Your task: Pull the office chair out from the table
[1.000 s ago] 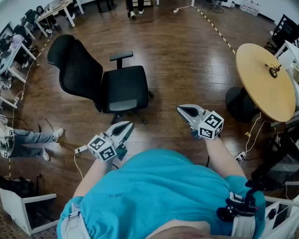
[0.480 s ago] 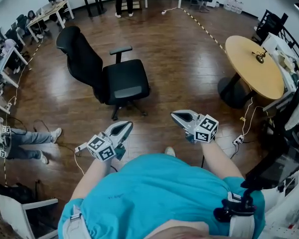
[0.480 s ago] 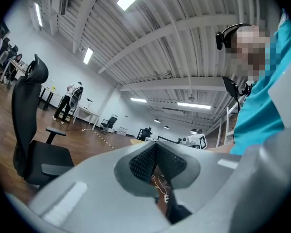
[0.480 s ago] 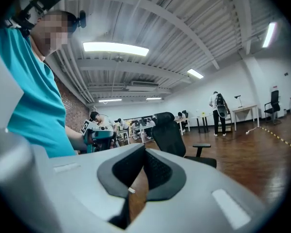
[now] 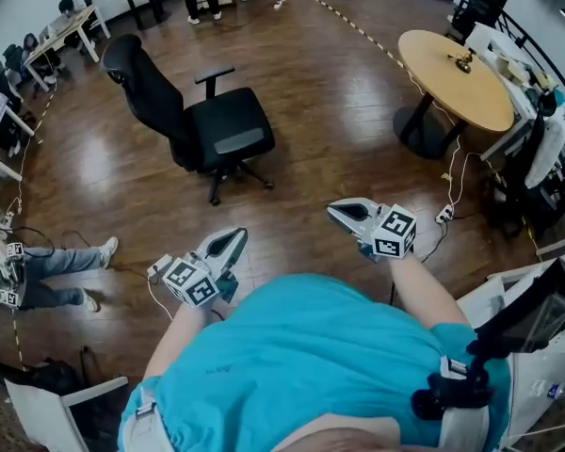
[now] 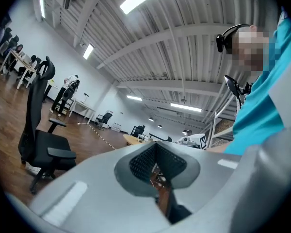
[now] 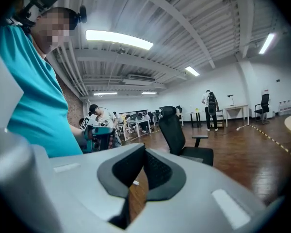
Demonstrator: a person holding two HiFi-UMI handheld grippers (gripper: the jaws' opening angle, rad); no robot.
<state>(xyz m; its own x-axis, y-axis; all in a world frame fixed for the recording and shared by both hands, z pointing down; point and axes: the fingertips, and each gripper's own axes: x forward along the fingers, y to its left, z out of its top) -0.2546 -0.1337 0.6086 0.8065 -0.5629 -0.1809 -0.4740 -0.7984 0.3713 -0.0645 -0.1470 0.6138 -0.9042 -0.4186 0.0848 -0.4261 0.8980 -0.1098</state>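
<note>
Now the person w/ the two tools has backed off a bit more. Vs a second ago, the office chair [image 5: 217, 135] and the round table [image 5: 452, 69] both sit higher and smaller in the head view. So it's the whole wood floor [image 5: 330, 111] sliding away from them, not the chair rolling. The chair is out in the open, well apart from the table, backrest on the side toward the desks [image 5: 61, 31] at the left wall. I'd say the pull is basically done: nothing's touching the chair and it isn't tucked under anything. Both the left gripper [image 5: 230, 243] and right gripper [image 5: 343, 212] hang just in front of the teal shirt [image 5: 301, 365], aimed roughly at the chair but far short of it. Jaws on both are pressed together at the tips w/ nothing between them; each gripper view shows only room and floor past the pads. Diff from the earlier frame: the grippers hold abt the same pose relative to the body, and the chair-to-table gap looks unchanged, as far as I can tell.
</note>
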